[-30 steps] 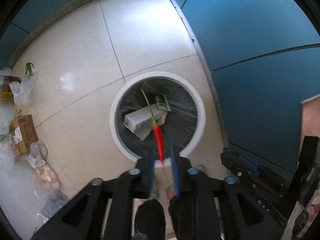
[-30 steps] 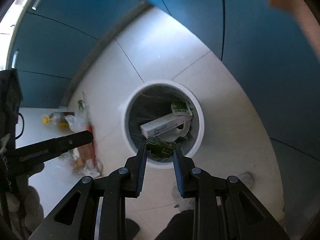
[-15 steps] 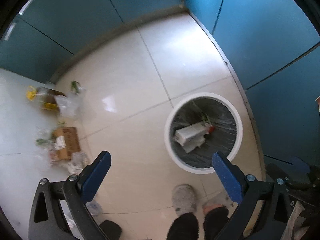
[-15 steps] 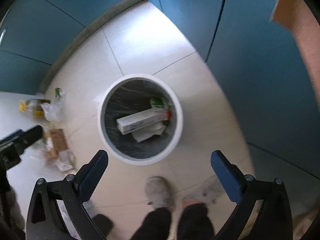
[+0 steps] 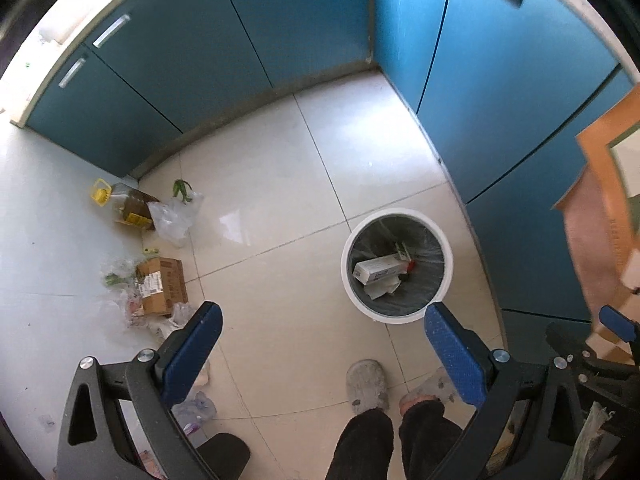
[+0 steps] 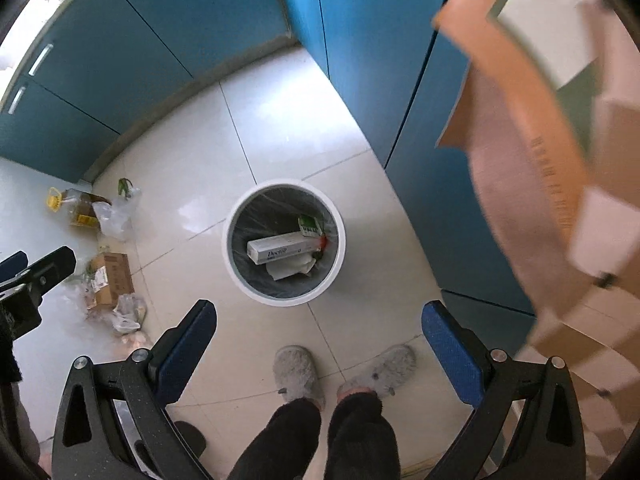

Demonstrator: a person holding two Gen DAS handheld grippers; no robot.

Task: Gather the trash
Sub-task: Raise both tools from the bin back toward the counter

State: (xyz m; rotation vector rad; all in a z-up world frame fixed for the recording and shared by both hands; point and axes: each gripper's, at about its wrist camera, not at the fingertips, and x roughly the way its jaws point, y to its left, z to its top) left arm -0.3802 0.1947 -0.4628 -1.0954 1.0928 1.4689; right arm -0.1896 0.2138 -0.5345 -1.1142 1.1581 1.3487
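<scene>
A round white plastic trash bin with a clear liner (image 6: 283,242) stands on the pale tiled floor (image 6: 192,160), near the corner of the teal cabinet fronts (image 6: 168,20), and serves as the landmark here. Inside the bin lie a long white cardboard box with dark lettering (image 6: 282,251), a small green-and-white carton (image 6: 308,225) beyond it, a red chili pepper (image 6: 323,241) against the wall on the cabinet side, and crumpled white paper (image 6: 290,268) under the box. The left gripper (image 5: 324,344) is held high above the floor, just to the left of the bin, its blue-padded fingers (image 5: 192,354) spread wide apart with nothing between them. The right gripper (image 6: 320,340) hangs almost directly above the bin's near rim, its blue pads equally wide open and empty. Below both grippers, on the near side of the bin, stand two feet in grey fuzzy slippers (image 6: 298,376). Well to the left of the bin, on the floor, lie a small brown cardboard box (image 6: 110,278), crumpled clear plastic bags (image 6: 114,214) and a yellow-capped oil bottle (image 6: 74,206). To the right of the bin, blurred tan cardboard (image 6: 532,152) fills the edge of the right wrist view.
</scene>
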